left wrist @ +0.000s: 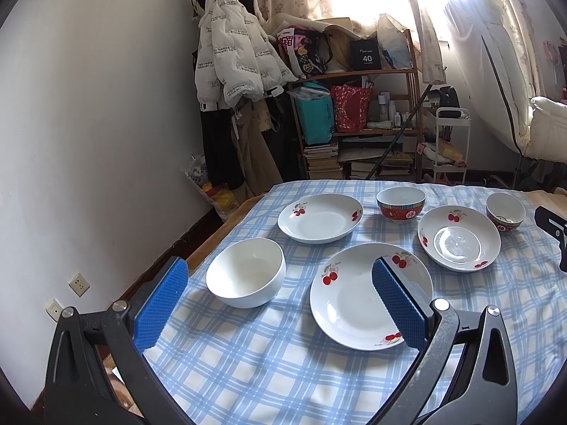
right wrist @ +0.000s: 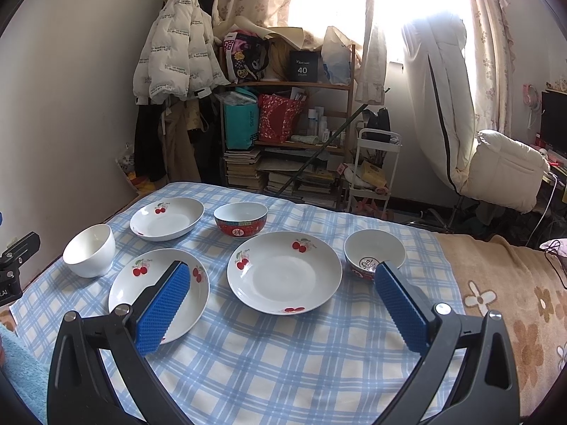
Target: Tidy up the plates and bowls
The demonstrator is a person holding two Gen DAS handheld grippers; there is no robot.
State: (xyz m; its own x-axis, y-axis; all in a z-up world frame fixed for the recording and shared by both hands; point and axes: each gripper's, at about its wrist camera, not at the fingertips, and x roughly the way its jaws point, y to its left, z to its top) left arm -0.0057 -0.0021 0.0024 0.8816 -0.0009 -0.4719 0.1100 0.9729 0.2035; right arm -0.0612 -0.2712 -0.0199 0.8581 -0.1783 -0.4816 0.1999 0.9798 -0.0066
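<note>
Both the left gripper (left wrist: 280, 304) and right gripper (right wrist: 283, 308) are hovering spread and empty over the table (right wrist: 283, 372), where glazed plates (right wrist: 284, 272) and bowls (left wrist: 246, 272), seemingly hard, slippery and breakable, are lying apart, best pinched at their rims.

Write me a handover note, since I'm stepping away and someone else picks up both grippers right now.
Left gripper open, empty. Right gripper open, empty. On the checked cloth: three cherry plates, one white bowl, two red-patterned bowls, all lying separately. Nothing stacked yet. Left: stack the plates, nest the bowls.
</note>
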